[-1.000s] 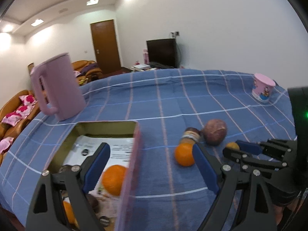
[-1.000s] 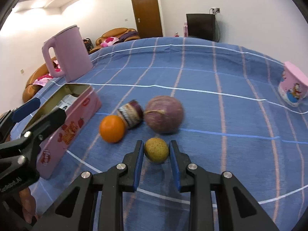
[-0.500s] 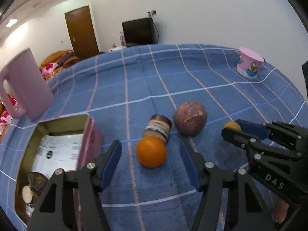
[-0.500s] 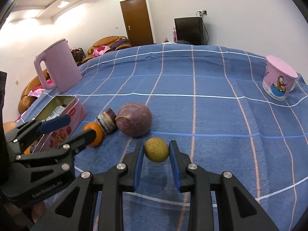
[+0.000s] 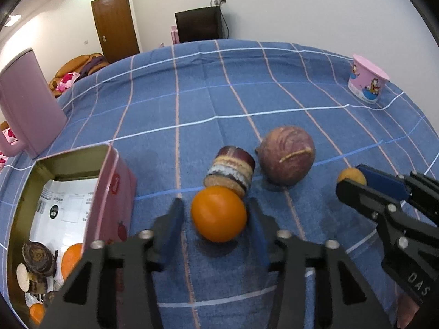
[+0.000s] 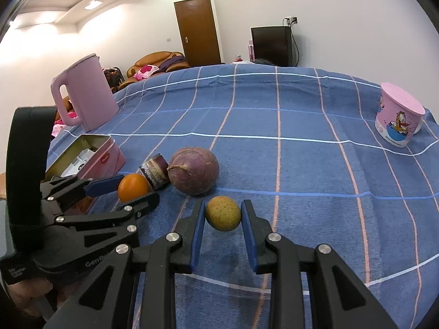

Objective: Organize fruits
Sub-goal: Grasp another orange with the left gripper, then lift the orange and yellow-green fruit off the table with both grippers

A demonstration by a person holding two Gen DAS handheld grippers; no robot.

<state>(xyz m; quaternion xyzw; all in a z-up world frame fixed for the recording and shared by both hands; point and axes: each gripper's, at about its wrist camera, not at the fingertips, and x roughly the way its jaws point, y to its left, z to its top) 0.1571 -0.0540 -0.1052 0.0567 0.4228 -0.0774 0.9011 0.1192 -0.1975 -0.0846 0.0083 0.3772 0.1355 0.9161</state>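
Blue checked tablecloth (image 6: 301,164) fills a white-walled room with brown door (image 6: 199,31).

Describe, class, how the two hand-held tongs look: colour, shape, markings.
Both tongs are black skeletal frames with triangular cut-outs, silver screws and flat blue pads on two straight fingers. The right one carries white "DAS" lettering; the left shows partly legible white print and a black strap.

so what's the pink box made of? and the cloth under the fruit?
Pink box: looks like printed tin, since its inner walls are shiny gold metal with a rolled rim. Cloth: seemingly woven fabric, matte blue check with creases.
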